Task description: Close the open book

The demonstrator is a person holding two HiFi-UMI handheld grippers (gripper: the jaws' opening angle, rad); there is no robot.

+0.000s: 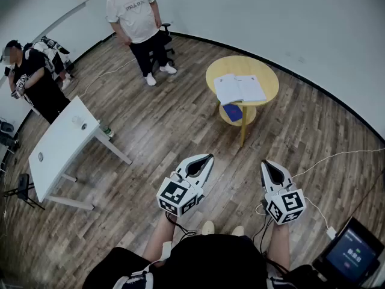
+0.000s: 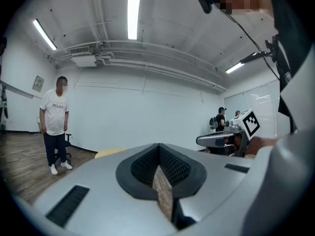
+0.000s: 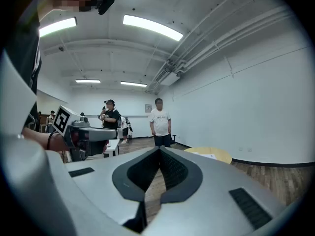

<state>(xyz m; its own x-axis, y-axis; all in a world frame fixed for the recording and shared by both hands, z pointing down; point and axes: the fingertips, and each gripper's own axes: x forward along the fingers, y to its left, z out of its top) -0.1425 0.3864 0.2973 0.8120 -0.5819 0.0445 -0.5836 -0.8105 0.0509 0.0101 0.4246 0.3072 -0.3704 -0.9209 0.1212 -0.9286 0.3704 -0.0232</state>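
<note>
Upper right of head view: open book (image 1: 239,89), spread flat with pale pages up, on top of round yellow table (image 1: 243,64); blue item (image 1: 233,112) on the shelf beneath. Well apart from both grippers, across a wide stretch of wooden floor (image 1: 180,119).

Progress, as judged: nothing of the closing done. Cover not lifted, pages not touched, table not reached. Left to do: walking up, getting a jaw tip under one half of the book, folding it over onto the other half.

Bottom of head view: left gripper (image 1: 209,157) and right gripper (image 1: 265,162), held side by side in front of the body and aimed roughly level toward the table. Both clenched tip to tip, with nothing between the jaws, as confirmed along the left gripper (image 2: 158,145) and right gripper (image 3: 159,149) in their own views.

Shown only from above: the book's open spread, the gap of floor to cross, a white table (image 1: 60,143) at left, a lit screen (image 1: 352,254) at lower right.

Shown only by the gripper views: ceiling lights, and the meeting of the jaw tips. In the right gripper view, yellow table (image 3: 216,155) with a white page edge; in the left gripper view, merely a sliver of yellow table (image 2: 110,152), no book visible.

Bystanders beyond: person in white shirt (image 1: 135,17), person in black (image 1: 33,77).
</note>
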